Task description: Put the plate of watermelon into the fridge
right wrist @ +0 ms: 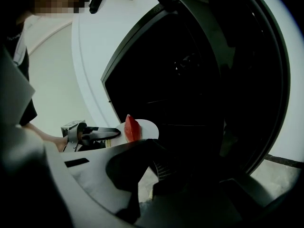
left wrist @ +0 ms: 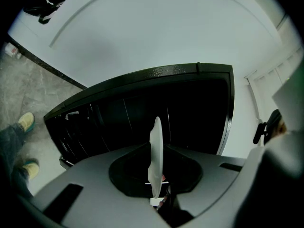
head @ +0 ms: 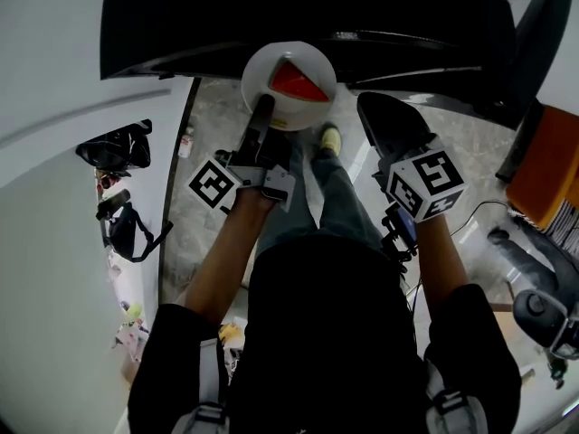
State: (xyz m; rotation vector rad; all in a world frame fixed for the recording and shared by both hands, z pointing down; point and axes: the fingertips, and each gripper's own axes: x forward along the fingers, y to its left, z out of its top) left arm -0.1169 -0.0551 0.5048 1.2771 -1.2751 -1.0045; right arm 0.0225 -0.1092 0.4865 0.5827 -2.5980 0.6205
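Clamped in the left gripper [head: 263,108] jaws, the plate of watermelon [head: 262,66] is held before the open fridge [head: 271,7], not yet inside; right gripper [head: 380,116] jaws closed, empty.

Nothing legible here.
Square code markers on left cube [head: 217,184] and right cube [head: 425,183]; the bottle [head: 186,141] label seems too small.

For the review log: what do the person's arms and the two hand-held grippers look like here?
The person wears short black sleeves. The left hand-held gripper and right hand-held gripper have black tapered jaws and grey bodies, and each carries a white cube printed with black square markers.
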